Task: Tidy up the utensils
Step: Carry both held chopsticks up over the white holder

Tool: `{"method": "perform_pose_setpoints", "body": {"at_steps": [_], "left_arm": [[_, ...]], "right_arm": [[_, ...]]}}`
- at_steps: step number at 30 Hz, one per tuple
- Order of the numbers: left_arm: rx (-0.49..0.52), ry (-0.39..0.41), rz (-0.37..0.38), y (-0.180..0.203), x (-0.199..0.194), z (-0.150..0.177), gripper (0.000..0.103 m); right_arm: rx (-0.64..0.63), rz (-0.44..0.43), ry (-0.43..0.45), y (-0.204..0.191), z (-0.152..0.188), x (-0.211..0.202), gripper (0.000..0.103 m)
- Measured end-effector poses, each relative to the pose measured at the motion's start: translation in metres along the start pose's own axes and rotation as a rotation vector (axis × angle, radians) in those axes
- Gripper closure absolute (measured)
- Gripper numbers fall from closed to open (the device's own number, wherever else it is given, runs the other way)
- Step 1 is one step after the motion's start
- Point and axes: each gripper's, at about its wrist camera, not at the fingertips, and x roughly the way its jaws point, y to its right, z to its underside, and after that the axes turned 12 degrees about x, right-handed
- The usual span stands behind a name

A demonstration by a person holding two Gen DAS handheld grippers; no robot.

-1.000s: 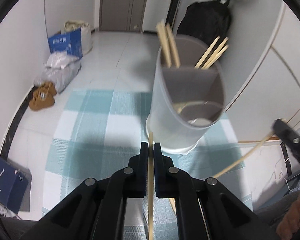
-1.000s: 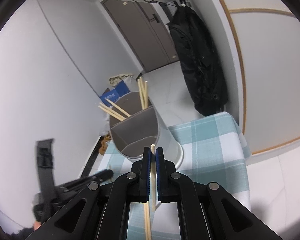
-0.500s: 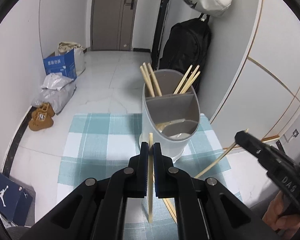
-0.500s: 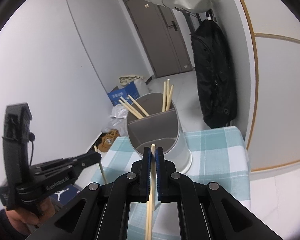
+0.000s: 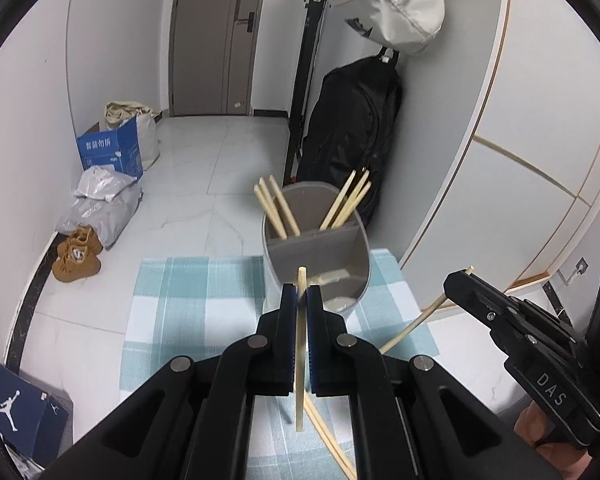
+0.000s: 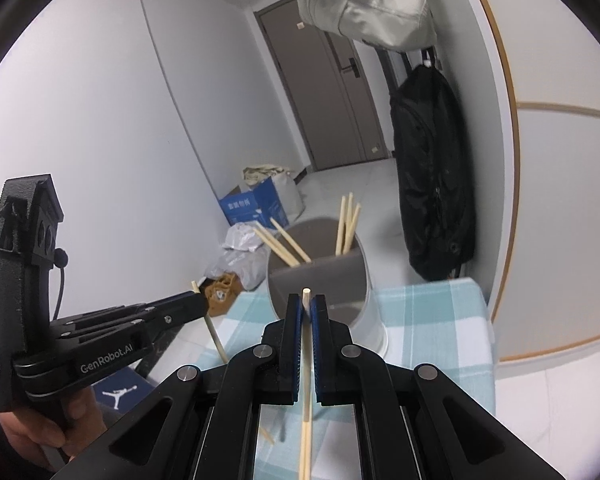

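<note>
Each gripper is clamped on 1 wooden chopstick, and both face the grey utensil holder (image 5: 316, 248) standing at the far edge of the teal checked tablecloth (image 5: 196, 292).

The left gripper (image 5: 301, 292) has its fingers pressed together on a chopstick (image 5: 300, 360) whose long axis runs up and down between the pads, its top tip poking just above them and its lower end hanging free over the cloth. The right gripper (image 6: 307, 302) holds its own chopstick (image 6: 306, 380) the same way, long axis along the fingers, tip just clear of the pads.

The holder lies straight ahead and beyond both sets of fingers. A divider splits it: the far compartments already hold 2 leaning bundles of chopsticks (image 5: 276, 212), while the near compartment looks open at the top. Judged from both views, each stick already points roughly at that opening, so the coming move likely turns on carrying a tip over the near rim and lowering it end-first. Neither hand looks clearly nearer.

The left view shows the right gripper from the side, its stick slanting down-left toward the cloth, plus 1 or 2 loose chopsticks (image 5: 328, 436) lying on the cloth near the camera. The right view shows the left gripper (image 6: 198, 302) side-on, its stick nearly vertical.
</note>
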Motion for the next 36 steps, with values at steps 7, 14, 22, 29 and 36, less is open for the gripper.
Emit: {"method": "perform_pose_setpoints", "body": {"at_steps": [7, 14, 22, 29, 36], "left_arm": [[0.007, 0.035, 0.009, 0.0, -0.011, -0.029, 0.102], [0.013, 0.05, 0.011, -0.004, -0.013, -0.056, 0.102], [-0.002, 0.067, 0.015, -0.013, -0.009, -0.087, 0.102], [-0.008, 0.087, 0.013, -0.021, -0.006, -0.114, 0.102], [-0.013, 0.116, -0.004, -0.026, 0.006, -0.135, 0.102]], "right_arm": [[0.07, -0.005, 0.024, 0.005, -0.026, -0.01, 0.099], [0.106, -0.011, 0.059, 0.008, -0.057, -0.019, 0.099], [0.092, -0.021, 0.093, -0.003, -0.098, -0.014, 0.099], [0.075, -0.028, 0.116, -0.008, -0.128, -0.001, 0.099], [0.043, -0.024, 0.119, -0.011, -0.151, 0.021, 0.099]]}}
